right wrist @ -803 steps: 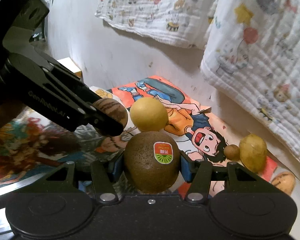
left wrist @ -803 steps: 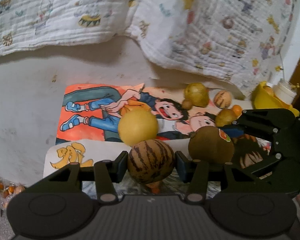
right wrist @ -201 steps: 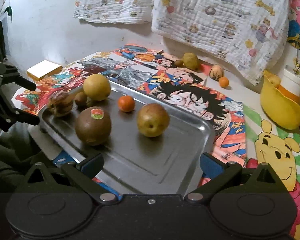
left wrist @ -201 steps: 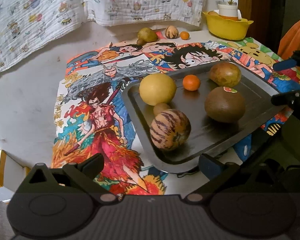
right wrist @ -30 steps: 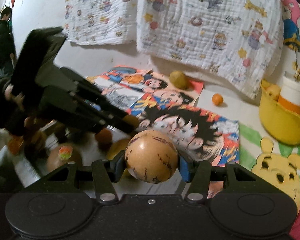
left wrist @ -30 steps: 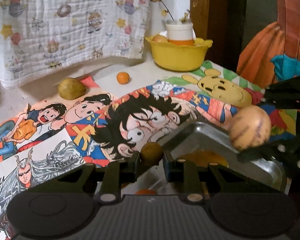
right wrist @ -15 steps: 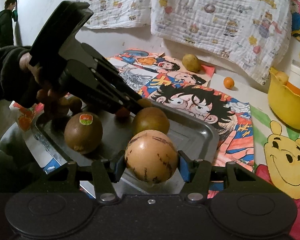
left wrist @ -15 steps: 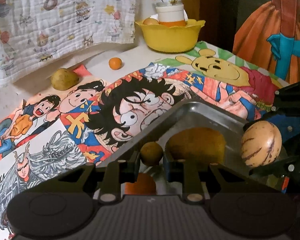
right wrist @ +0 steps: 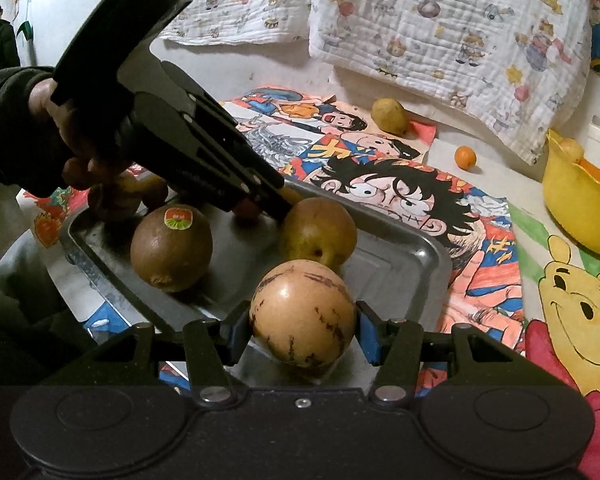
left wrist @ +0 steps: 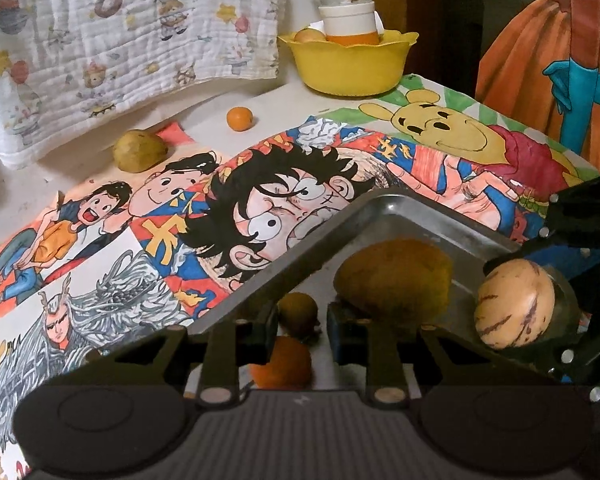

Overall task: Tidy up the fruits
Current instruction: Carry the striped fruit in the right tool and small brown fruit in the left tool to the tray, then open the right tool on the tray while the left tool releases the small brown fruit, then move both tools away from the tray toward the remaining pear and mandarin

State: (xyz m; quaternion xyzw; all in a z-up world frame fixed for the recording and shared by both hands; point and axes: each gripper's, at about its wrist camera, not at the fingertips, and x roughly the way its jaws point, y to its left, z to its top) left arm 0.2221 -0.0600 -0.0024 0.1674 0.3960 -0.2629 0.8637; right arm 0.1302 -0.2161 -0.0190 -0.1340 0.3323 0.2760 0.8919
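Note:
A metal tray [right wrist: 422, 246] holds a brown stickered fruit [right wrist: 171, 248], a brownish pear [right wrist: 318, 232] and an orange [left wrist: 281, 365]. My left gripper [left wrist: 299, 332] hangs low over the tray's far side with its jaws opening. A small brown fruit [left wrist: 298, 314] sits between its fingers, with a gap on the right side. My right gripper [right wrist: 302, 332] is shut on a tan striped fruit [right wrist: 303, 314] just above the tray's near corner. The right wrist view shows a hand holding the left gripper [right wrist: 282, 208], whose tips are beside the pear.
On the cartoon-printed cloth beyond the tray lie a greenish pear [left wrist: 140, 150] and a small orange [left wrist: 239, 119]. A yellow bowl [left wrist: 348, 62] with a cup stands at the back. A patterned blanket [left wrist: 140, 32] hangs behind.
The left jaws have parted and the small brown fruit has dropped a little onto the tray. The right gripper came down over the tray with the striped fruit.

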